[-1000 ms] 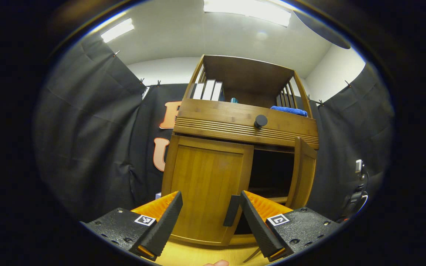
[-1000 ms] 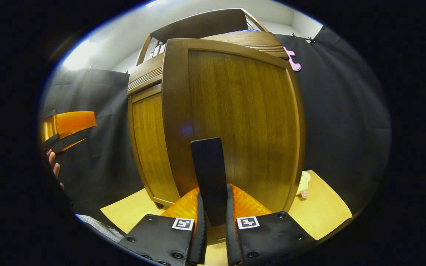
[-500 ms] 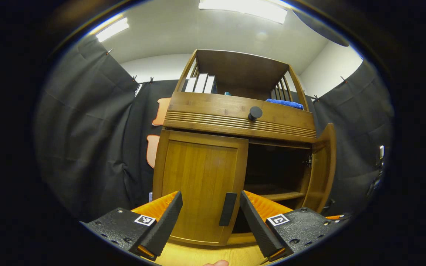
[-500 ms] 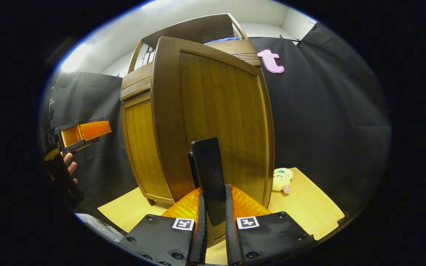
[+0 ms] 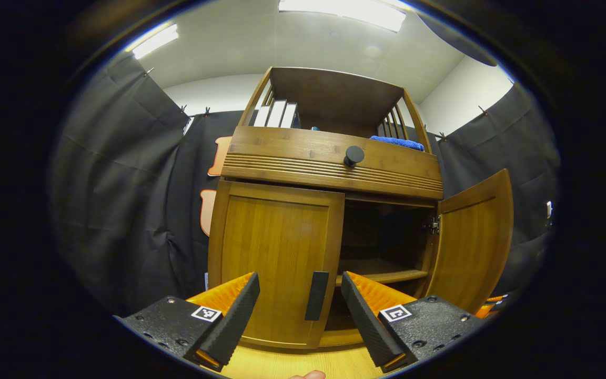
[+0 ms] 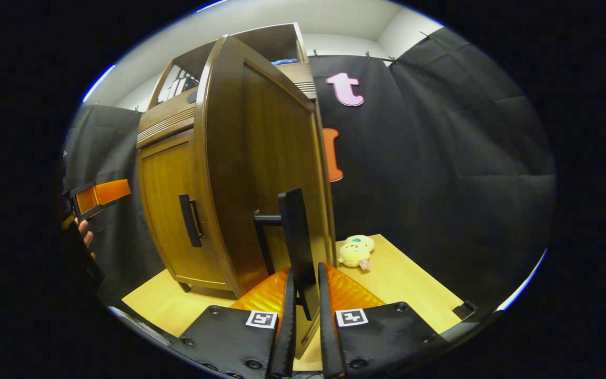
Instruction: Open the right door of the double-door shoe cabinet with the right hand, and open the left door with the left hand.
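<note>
A wooden shoe cabinet (image 5: 329, 163) stands ahead. Its right door (image 5: 471, 242) is swung wide open, showing a dark inside with a shelf (image 5: 382, 273). The left door (image 5: 276, 258) is closed, and its dark upright handle (image 5: 316, 296) sits between the spread fingers of my open left gripper (image 5: 300, 316), a little beyond the tips. In the right gripper view the right door (image 6: 261, 173) fills the middle, and my right gripper (image 6: 303, 310) is shut on its dark handle (image 6: 295, 237). The left door's handle (image 6: 190, 220) and the left gripper (image 6: 98, 196) show at the left.
A drawer front with a round dark knob (image 5: 354, 155) sits above the doors; books (image 5: 276, 113) and a blue cloth (image 5: 397, 142) lie on the top shelf. A small plush toy (image 6: 355, 251) rests on the wooden floor board (image 6: 408, 279) right of the cabinet. Black cloth walls surround the booth.
The right door has swung from ajar to wide open, pulled by my right gripper on its handle. The left gripper has drifted so the left door's handle sits between its open fingers.
</note>
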A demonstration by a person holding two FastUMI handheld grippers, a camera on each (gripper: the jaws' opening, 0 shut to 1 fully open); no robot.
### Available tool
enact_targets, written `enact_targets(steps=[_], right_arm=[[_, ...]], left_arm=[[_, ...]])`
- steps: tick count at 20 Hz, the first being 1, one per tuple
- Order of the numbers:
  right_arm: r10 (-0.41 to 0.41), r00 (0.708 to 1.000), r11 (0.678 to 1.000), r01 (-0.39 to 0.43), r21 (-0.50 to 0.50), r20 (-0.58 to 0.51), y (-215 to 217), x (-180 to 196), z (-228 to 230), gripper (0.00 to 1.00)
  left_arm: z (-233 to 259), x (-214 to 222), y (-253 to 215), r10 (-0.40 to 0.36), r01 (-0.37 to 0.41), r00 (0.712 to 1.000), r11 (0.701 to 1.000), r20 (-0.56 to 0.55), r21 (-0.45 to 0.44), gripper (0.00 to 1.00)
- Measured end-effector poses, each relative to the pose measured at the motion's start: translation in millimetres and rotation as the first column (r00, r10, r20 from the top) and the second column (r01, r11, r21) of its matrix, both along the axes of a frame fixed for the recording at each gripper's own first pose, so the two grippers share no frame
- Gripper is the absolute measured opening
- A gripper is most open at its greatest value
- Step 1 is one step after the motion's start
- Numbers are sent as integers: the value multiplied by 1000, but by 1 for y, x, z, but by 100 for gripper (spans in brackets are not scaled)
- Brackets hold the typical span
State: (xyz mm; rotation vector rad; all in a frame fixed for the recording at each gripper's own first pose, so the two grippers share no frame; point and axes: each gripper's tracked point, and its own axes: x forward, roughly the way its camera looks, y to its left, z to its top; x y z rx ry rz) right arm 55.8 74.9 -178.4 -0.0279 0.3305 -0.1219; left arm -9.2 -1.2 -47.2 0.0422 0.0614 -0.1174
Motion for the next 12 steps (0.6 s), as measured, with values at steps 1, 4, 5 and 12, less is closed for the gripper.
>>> enact_targets(steps=[1, 4, 5, 12], right_arm=[[-39, 999, 999, 39, -20, 4, -10, 3, -1, 16], [1, 1000, 997, 0, -77, 1, -21, 2, 4, 9], [12, 1000, 997, -12, -75, 0, -23, 1, 4, 10], [89, 996, 995, -90, -45, -13, -42, 1, 6, 10]], left_arm=[[-1, -1, -1, -6, 6, 1000, 1000, -4, 3, 92], [-4, -1, -4, -18, 18, 1000, 1000, -8, 12, 92], [-3, -2, -5, -21, 21, 1000, 1000, -6, 14, 92], [-2, -3, -1, -14, 14, 1000, 1000, 1, 21, 92]])
